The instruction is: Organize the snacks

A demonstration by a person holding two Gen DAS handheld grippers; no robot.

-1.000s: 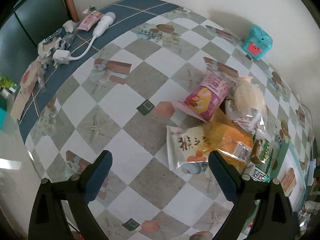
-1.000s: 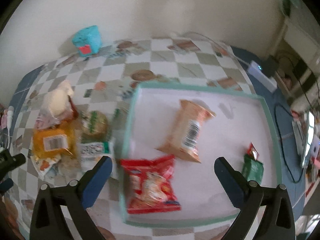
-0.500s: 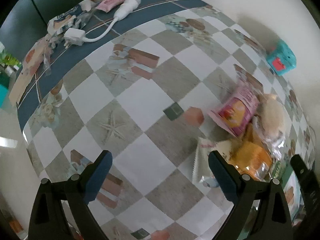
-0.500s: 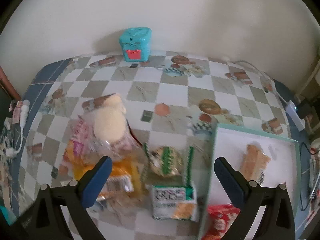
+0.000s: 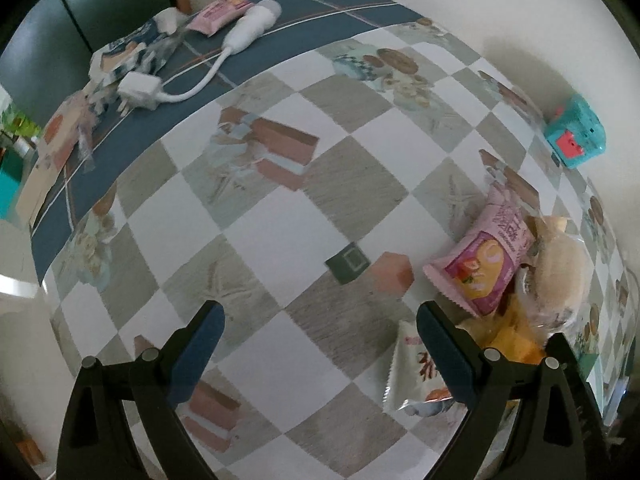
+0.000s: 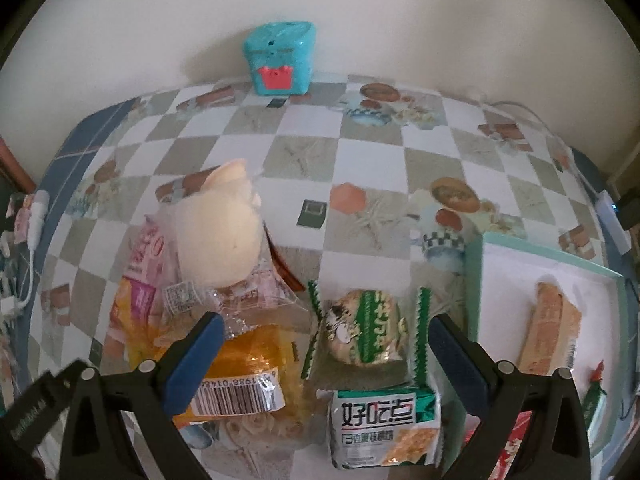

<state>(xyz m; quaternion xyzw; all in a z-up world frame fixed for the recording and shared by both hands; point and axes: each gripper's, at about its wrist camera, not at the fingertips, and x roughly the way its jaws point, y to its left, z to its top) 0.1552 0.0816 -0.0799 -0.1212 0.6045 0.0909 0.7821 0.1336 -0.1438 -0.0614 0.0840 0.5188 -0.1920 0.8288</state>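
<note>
A pile of snacks lies on the checkered table. In the right wrist view I see a cream bun in a clear wrapper [image 6: 218, 236], a pink packet [image 6: 142, 264], an orange packet [image 6: 244, 376], a round green-striped snack [image 6: 366, 330] and a green cracker pack [image 6: 382, 426]. My right gripper [image 6: 326, 354] is open above the round snack, holding nothing. A teal tray [image 6: 476, 280] at the right holds a tan packet [image 6: 550, 330]. My left gripper [image 5: 320, 340] is open over bare table, left of the pink packet [image 5: 486, 266], bun [image 5: 562, 270] and a white packet [image 5: 416, 376].
A teal toy box [image 6: 280, 56] stands by the back wall and shows in the left wrist view [image 5: 576, 136]. A white charger with cable [image 5: 140, 90] and small packets [image 5: 218, 10] lie on the blue cloth at the far left. A white power strip [image 6: 610, 216] sits at the right edge.
My right gripper has swung left from over the tray to over the snack pile. My left gripper has shifted left, so the pile now sits at its right.
</note>
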